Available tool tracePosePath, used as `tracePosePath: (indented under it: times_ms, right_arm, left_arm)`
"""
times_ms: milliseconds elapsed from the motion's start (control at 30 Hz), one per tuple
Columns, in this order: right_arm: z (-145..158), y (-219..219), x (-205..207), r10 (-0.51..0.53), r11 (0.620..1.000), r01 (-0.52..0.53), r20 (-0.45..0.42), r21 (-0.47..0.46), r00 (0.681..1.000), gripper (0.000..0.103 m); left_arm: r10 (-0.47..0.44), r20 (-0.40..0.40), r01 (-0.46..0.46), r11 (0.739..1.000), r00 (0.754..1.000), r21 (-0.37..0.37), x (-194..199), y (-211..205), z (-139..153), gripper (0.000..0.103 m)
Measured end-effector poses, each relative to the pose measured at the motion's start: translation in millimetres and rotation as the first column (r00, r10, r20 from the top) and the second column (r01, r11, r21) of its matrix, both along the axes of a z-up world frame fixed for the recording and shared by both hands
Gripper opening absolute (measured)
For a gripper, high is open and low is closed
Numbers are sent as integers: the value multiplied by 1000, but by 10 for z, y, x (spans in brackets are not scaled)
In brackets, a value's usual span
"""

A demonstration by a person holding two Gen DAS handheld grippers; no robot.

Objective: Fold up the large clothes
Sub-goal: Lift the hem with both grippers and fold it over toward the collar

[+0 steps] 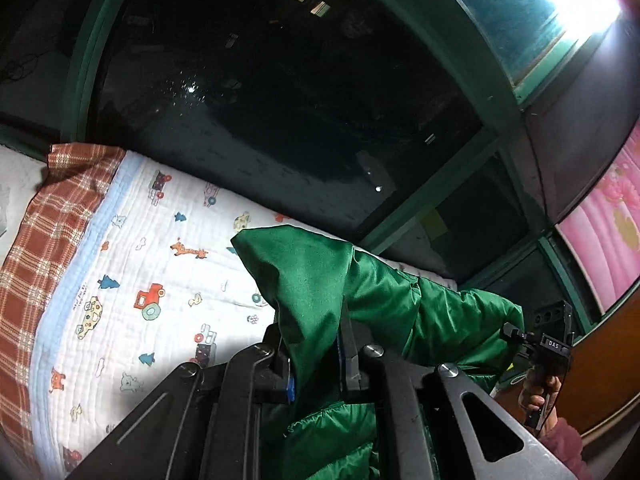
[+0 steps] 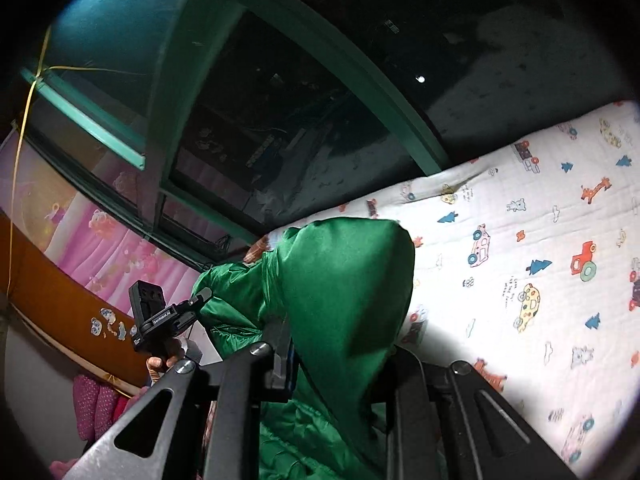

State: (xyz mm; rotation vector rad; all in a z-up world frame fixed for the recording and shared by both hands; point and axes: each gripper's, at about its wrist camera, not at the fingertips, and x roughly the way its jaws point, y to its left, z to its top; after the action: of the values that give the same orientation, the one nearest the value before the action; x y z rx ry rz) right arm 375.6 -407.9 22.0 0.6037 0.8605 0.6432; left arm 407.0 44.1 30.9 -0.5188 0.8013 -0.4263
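Left wrist view: the left tongs (image 1: 314, 354) are closed on 1 fold of a green padded jacket (image 1: 320, 276). The cloth rises in a peak above the 2 fingers and drapes down between them toward the camera. The rest of the jacket stretches off to the right, held up in the air above the bed (image 1: 132, 264), near the bed's far edge by the window. The bed carries 1 white quilt printed with small cars, trees and giraffes, with a pale blue border. 1 red plaid cloth (image 1: 48, 216) lies along the bed's left edge. At the right, the right tongs (image 1: 516, 334) grip the jacket's far end; the hand (image 1: 538, 394) holding them shows below. Behind the bed stands a dark window (image 1: 280, 92) in a green frame.

Right wrist view: the right tongs (image 2: 336, 356) are clamped shut on another fold of the same jacket (image 2: 348, 276), which humps up over the fingers and hangs down toward the lens. The jacket runs left to the left tongs (image 2: 202, 296), closed on its other end. The quilted bed (image 2: 520, 240) lies to the right. A pink curtain (image 2: 100, 248) hangs at the left.
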Motion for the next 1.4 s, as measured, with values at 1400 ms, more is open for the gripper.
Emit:
tracePosePath:
  times_ms: [1400]
  right_arm:
    - [-374, -90, -3146, 171, 985, -165, 131, -51, 977, 26]
  left_arm:
    - [-81, 48, 83, 996, 996, -35, -4480, 226, -331, 13]
